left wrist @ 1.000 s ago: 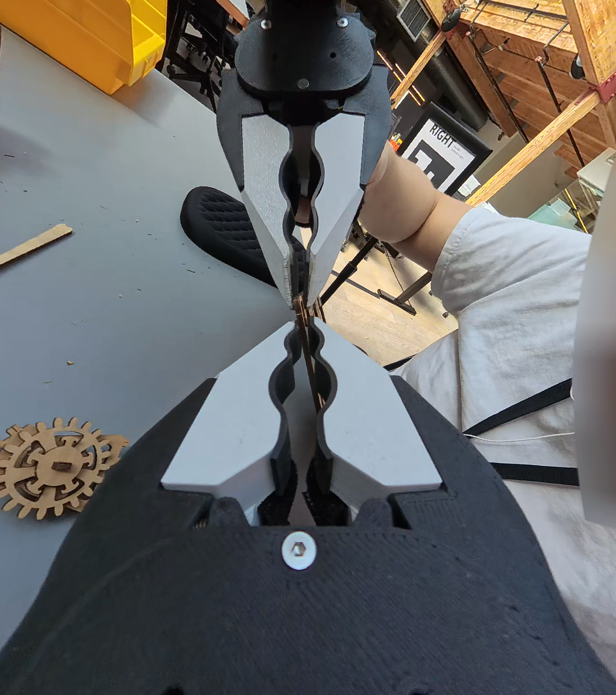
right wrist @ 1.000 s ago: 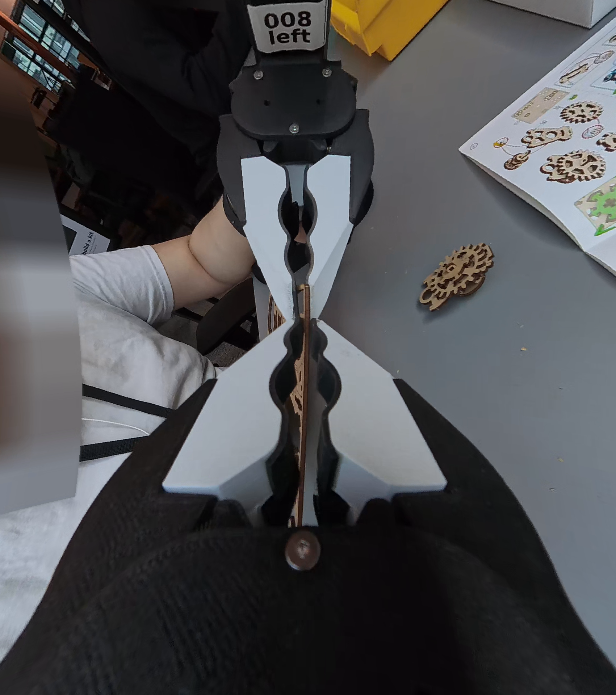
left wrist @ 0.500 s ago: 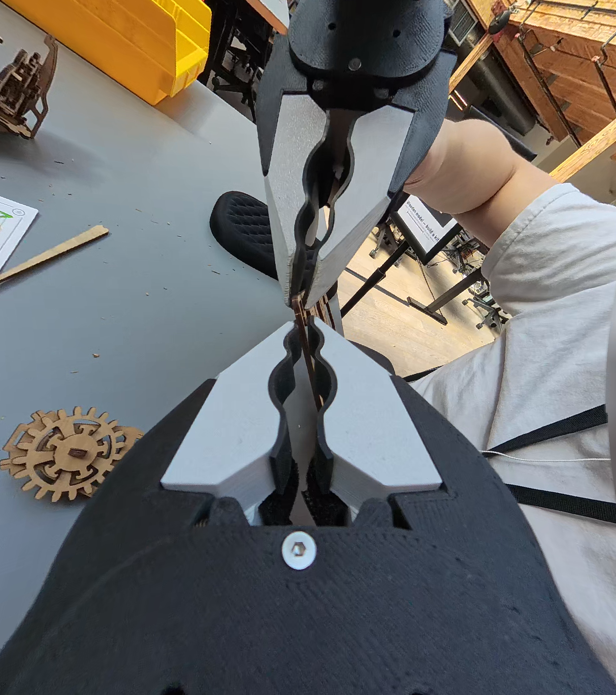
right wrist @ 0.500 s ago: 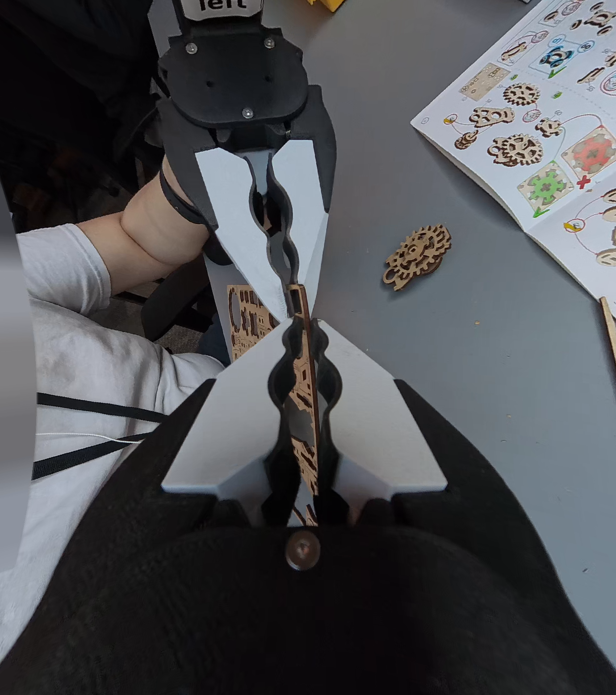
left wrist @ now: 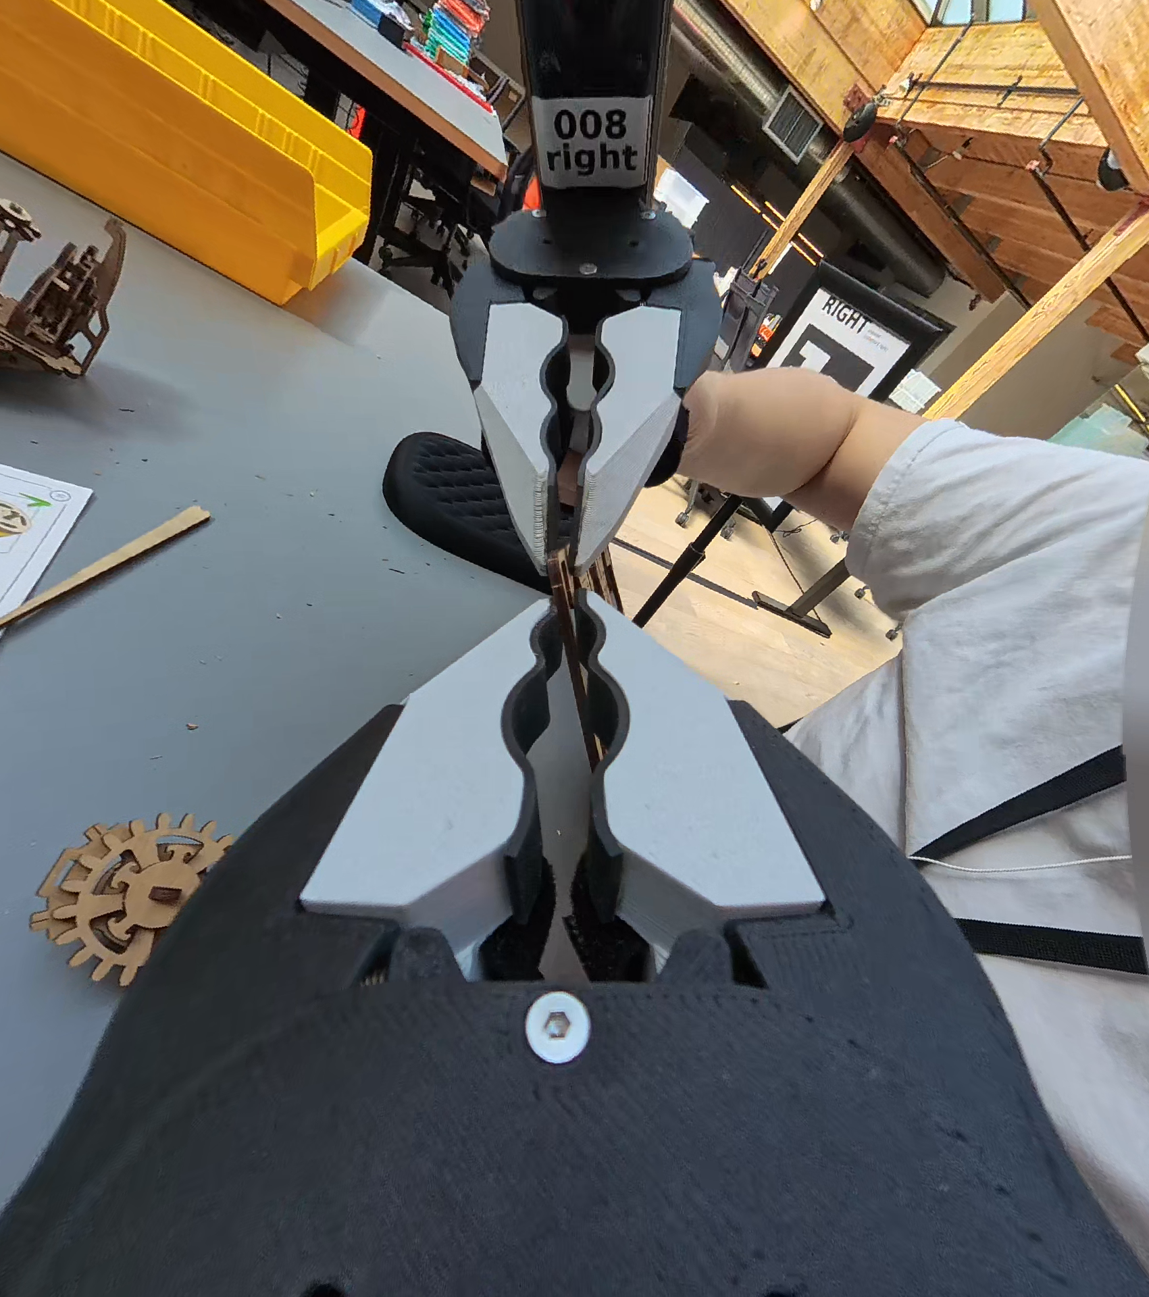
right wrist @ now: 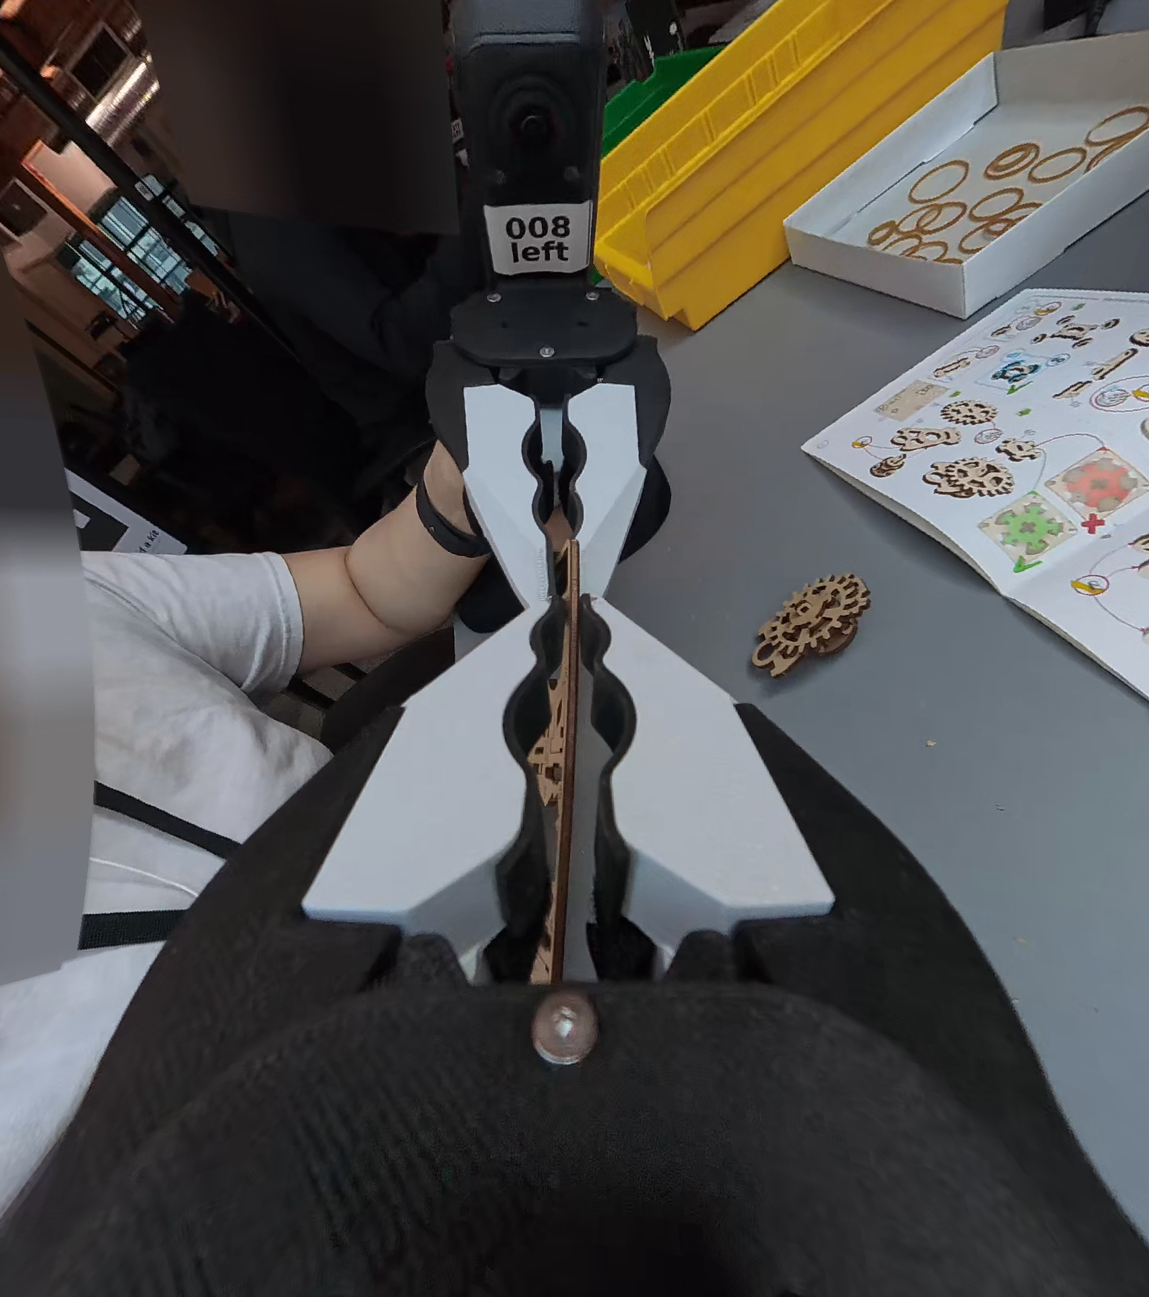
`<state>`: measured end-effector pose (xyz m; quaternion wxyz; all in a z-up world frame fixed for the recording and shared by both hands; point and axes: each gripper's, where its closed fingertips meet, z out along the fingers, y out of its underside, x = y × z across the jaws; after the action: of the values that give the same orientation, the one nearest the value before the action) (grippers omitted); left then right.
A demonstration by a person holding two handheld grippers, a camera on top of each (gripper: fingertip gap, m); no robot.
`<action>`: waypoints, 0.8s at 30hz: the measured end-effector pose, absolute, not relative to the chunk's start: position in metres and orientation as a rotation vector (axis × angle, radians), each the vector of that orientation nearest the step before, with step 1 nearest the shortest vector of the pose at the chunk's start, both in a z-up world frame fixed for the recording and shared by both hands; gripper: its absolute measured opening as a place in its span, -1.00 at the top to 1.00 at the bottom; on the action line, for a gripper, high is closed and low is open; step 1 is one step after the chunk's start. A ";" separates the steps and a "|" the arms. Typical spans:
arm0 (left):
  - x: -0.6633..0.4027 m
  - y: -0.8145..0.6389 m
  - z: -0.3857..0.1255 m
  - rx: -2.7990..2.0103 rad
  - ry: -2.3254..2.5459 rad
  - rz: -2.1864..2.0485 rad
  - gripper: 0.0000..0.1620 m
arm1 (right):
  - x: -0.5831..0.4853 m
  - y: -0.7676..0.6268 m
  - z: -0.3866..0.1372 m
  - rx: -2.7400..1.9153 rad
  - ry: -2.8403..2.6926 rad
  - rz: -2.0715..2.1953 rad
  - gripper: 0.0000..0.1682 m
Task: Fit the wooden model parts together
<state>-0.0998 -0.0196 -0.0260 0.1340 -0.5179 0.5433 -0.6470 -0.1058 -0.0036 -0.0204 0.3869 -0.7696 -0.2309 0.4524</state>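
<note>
A thin laser-cut wooden sheet [right wrist: 568,737] is seen edge-on between both grippers, off the table's near edge above a person's lap. My right gripper [right wrist: 568,603] is shut on it, and the sheet runs back along its jaws. My left gripper [left wrist: 568,607] is shut on the same sheet [left wrist: 582,688] from the opposite side. The two grippers meet tip to tip: the right one [left wrist: 561,561] faces me in the left wrist view, the left one [right wrist: 557,582] in the right wrist view. A wooden gear assembly [left wrist: 122,905] lies on the grey table [left wrist: 241,456], also in the right wrist view [right wrist: 813,624].
An instruction booklet [right wrist: 1048,491], a loose wooden stick [left wrist: 101,565], a yellow bin [right wrist: 768,161], a white box of wooden rings [right wrist: 978,210] and a partly built dark wooden model [left wrist: 10,309] are on the table. A black mesh chair back [left wrist: 459,505] is at the table's edge. My two grippers' fingertips are within a few centimetres of each other. My right gripper's tips are some 25 cm from the partly built dark wooden model [left wrist: 10,309].
Both grippers have tilted while keeping hold of the sheet. The opposite gripper now stands more upright and farther off in each view, and more of the table's far side shows.
</note>
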 end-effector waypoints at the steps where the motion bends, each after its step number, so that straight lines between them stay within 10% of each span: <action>1: -0.101 -0.020 -0.025 -1.496 1.561 -1.910 1.00 | -0.107 -0.005 -0.018 -1.929 -0.566 1.172 0.97; 24: -0.095 -0.020 -0.028 -1.563 1.490 -1.862 1.00 | -0.103 -0.005 -0.026 -1.957 -0.433 1.194 0.97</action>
<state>-0.0955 -0.0199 -0.0285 0.1448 -0.5423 0.5169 -0.6463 -0.1031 -0.0046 -0.0256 0.3932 -0.7713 -0.1705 0.4705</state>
